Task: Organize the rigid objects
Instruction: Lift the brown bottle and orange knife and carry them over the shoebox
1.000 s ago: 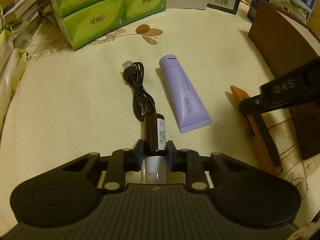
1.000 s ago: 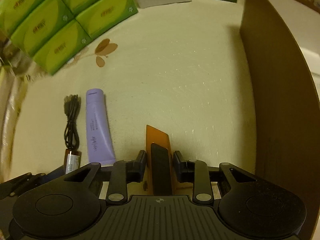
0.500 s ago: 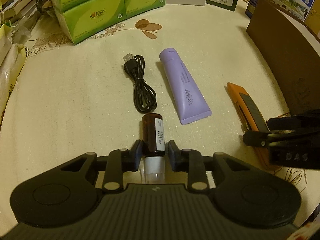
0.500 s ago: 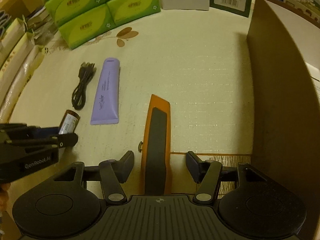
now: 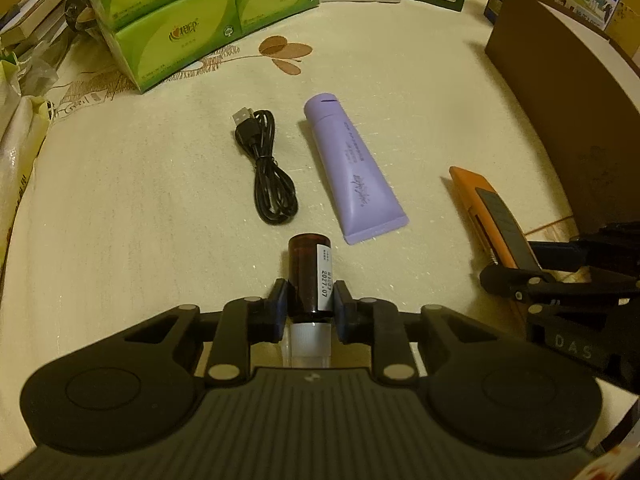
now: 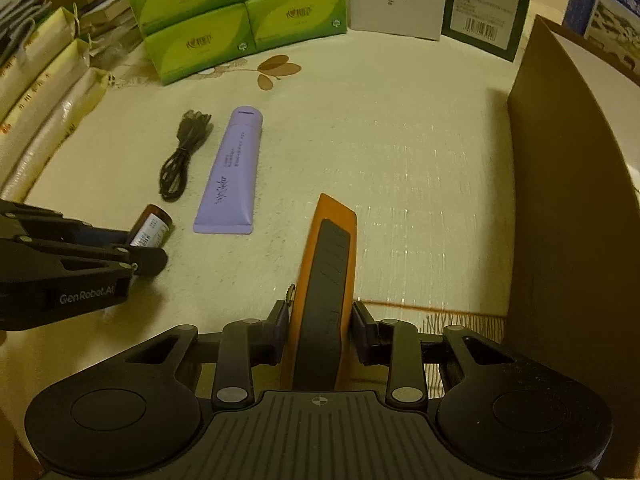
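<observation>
A small brown bottle [image 5: 310, 276] with a white cap is clamped between the jaws of the left gripper [image 5: 308, 304], low in the middle of the left wrist view, its base resting on or just above the table [image 5: 140, 208]. An orange utility knife [image 6: 324, 292] is held edge-on in the closed jaws of the right gripper [image 6: 320, 332], low centre of the right wrist view. A purple tube [image 5: 352, 176] and a coiled black USB cable [image 5: 266, 172] lie side by side above the bottle, untouched. A brown box [image 6: 572, 208] stands along the right edge. The grasping step appears complete; next, both items would likely be lifted and carried to one place, perhaps the box.
</observation>
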{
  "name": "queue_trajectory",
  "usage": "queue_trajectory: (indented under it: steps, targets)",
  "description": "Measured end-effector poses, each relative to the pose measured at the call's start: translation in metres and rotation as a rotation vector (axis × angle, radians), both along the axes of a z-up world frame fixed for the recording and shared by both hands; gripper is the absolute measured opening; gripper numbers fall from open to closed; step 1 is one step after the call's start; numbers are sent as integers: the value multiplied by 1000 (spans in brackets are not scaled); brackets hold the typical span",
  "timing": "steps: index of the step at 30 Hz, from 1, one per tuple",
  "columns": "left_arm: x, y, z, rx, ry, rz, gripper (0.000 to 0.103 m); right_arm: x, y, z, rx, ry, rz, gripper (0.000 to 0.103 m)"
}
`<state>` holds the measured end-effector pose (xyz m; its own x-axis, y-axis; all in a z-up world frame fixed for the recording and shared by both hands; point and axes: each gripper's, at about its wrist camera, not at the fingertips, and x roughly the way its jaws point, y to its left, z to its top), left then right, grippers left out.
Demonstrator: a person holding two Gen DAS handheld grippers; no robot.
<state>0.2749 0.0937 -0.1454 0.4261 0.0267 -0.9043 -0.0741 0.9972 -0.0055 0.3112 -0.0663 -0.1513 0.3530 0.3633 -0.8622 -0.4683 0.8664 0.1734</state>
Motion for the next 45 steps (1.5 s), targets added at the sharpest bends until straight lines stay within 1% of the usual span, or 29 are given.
queue_trajectory:
  steps: [2, 7, 13, 20, 26, 30, 36, 39, 45]
  targets:
    - [-5, -4, 7, 4, -16, -6, 19, -3, -5, 9, 35, 4, -11, 30]
    - [-10, -13, 33, 15, -63, -19, 19, -14, -18, 38, 96, -25, -17, 30]
    - [-13, -24, 73, 13, -127, -31, 19, -22, -40, 78, 168, -69, -45, 30]
    - [-14, -46, 116, -12, -208, -60, 19, -27, -74, 115, 218, -124, -101, 30]
    - [-6, -78, 142, -52, -262, -129, 19, -27, -116, 136, 232, -169, -182, 30]
    - [4, -106, 151, -67, -279, -194, 19, -24, -146, 144, 225, -184, -253, 30]
    - [18, -146, 155, -107, -285, -282, 19, -15, -190, 148, 205, -195, -344, 30]
    - [27, -169, 154, -137, -271, -325, 19, -12, -211, 147, 183, -200, -376, 30]
    - [42, -209, 143, -156, -242, -392, 19, -3, -243, 135, 143, -180, -407, 30]
